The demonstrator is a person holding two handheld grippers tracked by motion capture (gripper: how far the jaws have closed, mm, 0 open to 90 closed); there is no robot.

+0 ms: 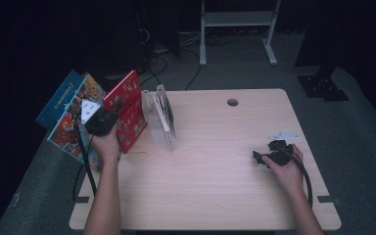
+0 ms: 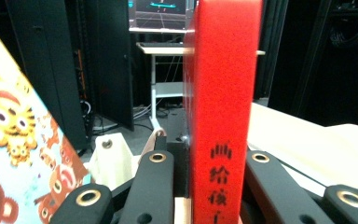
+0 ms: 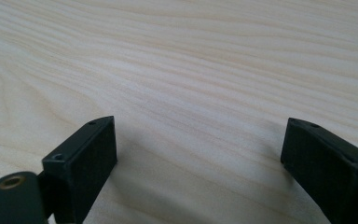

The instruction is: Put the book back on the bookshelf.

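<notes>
We are holding the red book (image 1: 127, 110) upright at the left end of the surface (image 1: 215, 186), with the left claw (image 1: 108, 116) pinching it by the spine; in the left gripper view its black jaws are pressing on both sides of the red spine (image 2: 219, 116). The book is standing just left of the clear rack (image 1: 160, 117), near it but apart, as far as we can tell.

What we are worrying about: the book is tall and the pinch is sitting low on it, so it could tip or twist out of the jaws if we are swinging it too fast. Its lower corner could also knock the rack and push it across the surface, since the rack looks light.

The picture books (image 1: 71, 112) are fanning out just behind and left of the red one, crowding that side, so pulling back that way could drag them off the edge.

The right claw (image 1: 263, 157) is resting on the surface well apart, jaws spread with nothing between them.
</notes>
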